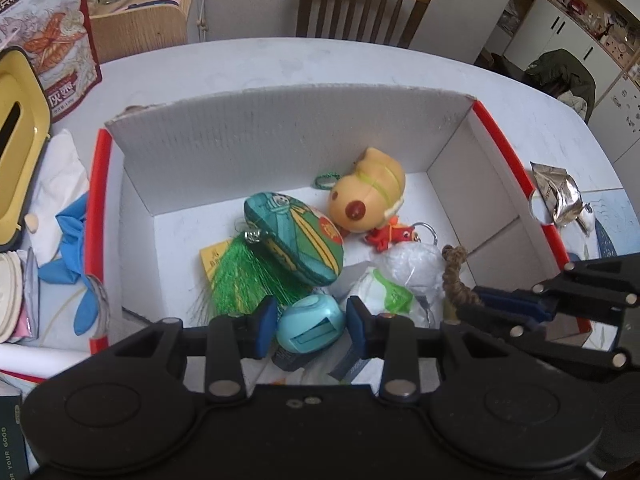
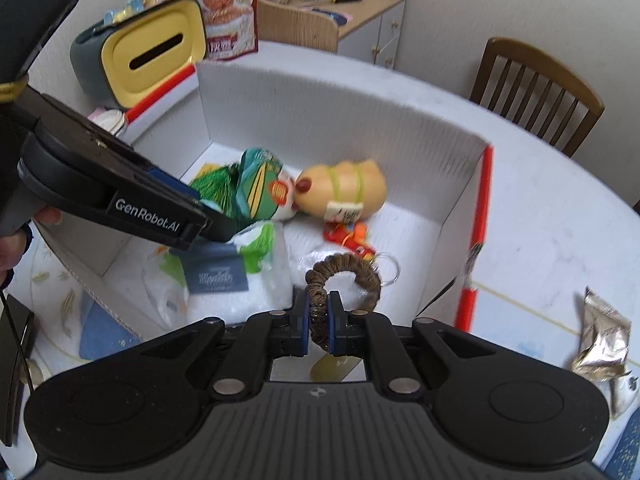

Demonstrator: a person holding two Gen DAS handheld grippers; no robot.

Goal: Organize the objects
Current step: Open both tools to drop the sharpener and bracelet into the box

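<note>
Over the near end of the cardboard box [image 1: 280, 128], our left gripper [image 1: 311, 326] clamps a small teal container [image 1: 310, 327]; just to its right, our right gripper [image 2: 318, 316] pinches a brown scrunchie [image 2: 344, 270] above the bagged items.

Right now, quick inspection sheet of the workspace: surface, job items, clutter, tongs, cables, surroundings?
Surface: white table, mostly covered.
Job's things: cardboard box holds a yellow plush toy, green pouch, green tassel and white bags.
Clutter: tissue box, snack bag, blue glove, foil wrapper.
Tongs: left tongs shut on teal container; right tongs shut on brown scrunchie.
Cables: nothing seen.
Surroundings: wooden chair, cabinets.
</note>
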